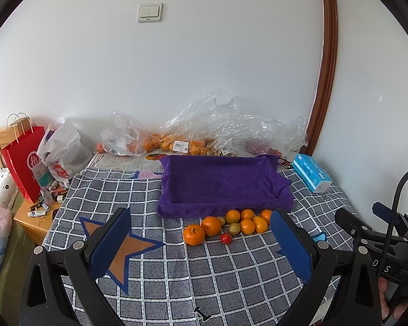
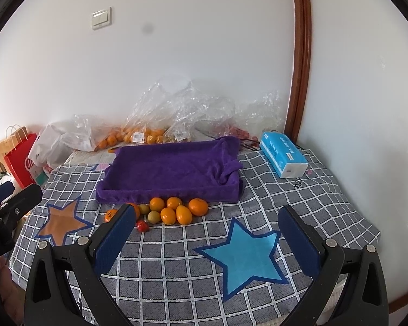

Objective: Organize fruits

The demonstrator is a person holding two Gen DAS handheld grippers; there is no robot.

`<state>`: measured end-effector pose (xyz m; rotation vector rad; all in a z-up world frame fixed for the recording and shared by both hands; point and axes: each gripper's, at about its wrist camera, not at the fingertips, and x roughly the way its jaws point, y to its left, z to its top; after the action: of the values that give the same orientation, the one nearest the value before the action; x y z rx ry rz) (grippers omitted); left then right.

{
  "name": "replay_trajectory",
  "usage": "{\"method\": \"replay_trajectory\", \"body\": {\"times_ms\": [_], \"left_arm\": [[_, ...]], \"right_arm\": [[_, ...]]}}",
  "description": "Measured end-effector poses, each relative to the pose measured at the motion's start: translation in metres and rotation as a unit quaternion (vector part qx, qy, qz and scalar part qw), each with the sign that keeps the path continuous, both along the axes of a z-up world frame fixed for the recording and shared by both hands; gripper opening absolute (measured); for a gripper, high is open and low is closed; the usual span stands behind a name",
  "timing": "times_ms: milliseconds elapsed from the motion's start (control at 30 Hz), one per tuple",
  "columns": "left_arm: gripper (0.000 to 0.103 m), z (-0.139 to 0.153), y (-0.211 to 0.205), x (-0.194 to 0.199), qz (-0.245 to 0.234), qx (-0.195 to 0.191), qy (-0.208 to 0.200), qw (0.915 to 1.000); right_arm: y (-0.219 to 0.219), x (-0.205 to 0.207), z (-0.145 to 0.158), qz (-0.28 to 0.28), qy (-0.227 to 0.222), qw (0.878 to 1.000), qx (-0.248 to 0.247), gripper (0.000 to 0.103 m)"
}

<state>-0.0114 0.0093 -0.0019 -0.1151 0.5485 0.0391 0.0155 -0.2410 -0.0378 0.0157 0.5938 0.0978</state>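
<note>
Grippers hover level above the checked cloth [image 1: 176,285], both pointing toward the far wall. Left gripper [image 1: 201,247] fills the bottom of its frame, blue pads [image 1: 110,247] spread wide apart and holding nothing; right gripper [image 2: 204,241] sits likewise, jaws wide and empty. Fruits [image 1: 231,225] lie in a cluster at frame centre, touching the near edge of the purple towel-lined tray [image 1: 220,187]. A small red fruit [image 1: 226,238] rests just in front of the oranges.

A checked grey cloth [image 2: 193,269] with star patches covers the table. On it lie a purple towel-lined tray [image 2: 171,171], a cluster of fruits [image 2: 168,212] touching the tray's near edge, and a blue tissue pack [image 2: 283,154].
</note>
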Motion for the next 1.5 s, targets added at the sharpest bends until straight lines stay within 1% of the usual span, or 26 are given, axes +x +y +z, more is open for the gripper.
{"method": "replay_trajectory", "body": {"times_ms": [267,500,667,867,1000,1067,1133,1233,1300,1500], "left_arm": [[0.102,0.001,0.001,0.0,0.003,-0.001,-0.002,1.0],[0.102,0.0,0.003,0.002,0.008,-0.001,-0.001,1.0],[0.102,-0.003,0.009,0.005,0.009,-0.012,-0.003,0.9999],[0.102,-0.016,0.018,0.019,0.012,-0.019,0.01,0.9997],[0.101,-0.027,0.022,0.03,0.014,-0.012,0.01,0.9998],[0.101,-0.033,0.025,0.036,0.027,-0.004,0.008,0.9996],[0.101,-0.039,0.029,0.044,0.031,-0.007,0.011,0.9994],[0.101,-0.05,0.035,0.057,0.026,-0.013,0.031,0.9991],[0.101,-0.057,0.039,0.067,0.026,-0.016,0.044,0.9986],[0.101,-0.083,0.053,0.087,0.03,-0.028,0.075,0.9964]], "right_arm": [[-0.004,0.0,-0.002,-0.002,0.0,1.0,0.009,0.103],[-0.003,0.001,-0.003,-0.005,-0.008,1.0,0.003,0.103],[0.0,0.008,-0.006,-0.004,-0.012,1.0,-0.009,0.103],[0.002,0.023,-0.016,-0.014,-0.017,1.0,-0.017,0.103],[0.002,0.041,-0.027,-0.015,0.0,1.0,-0.016,0.102],[0.002,0.05,-0.033,-0.006,0.014,1.0,-0.01,0.099],[0.003,0.059,-0.04,-0.005,0.016,1.0,-0.009,0.099],[0.005,0.069,-0.048,-0.002,0.021,1.0,-0.009,0.099],[0.003,0.077,-0.055,0.005,0.03,1.0,0.002,0.099],[0.0,0.105,-0.08,0.011,0.073,0.997,0.028,0.099]]}}
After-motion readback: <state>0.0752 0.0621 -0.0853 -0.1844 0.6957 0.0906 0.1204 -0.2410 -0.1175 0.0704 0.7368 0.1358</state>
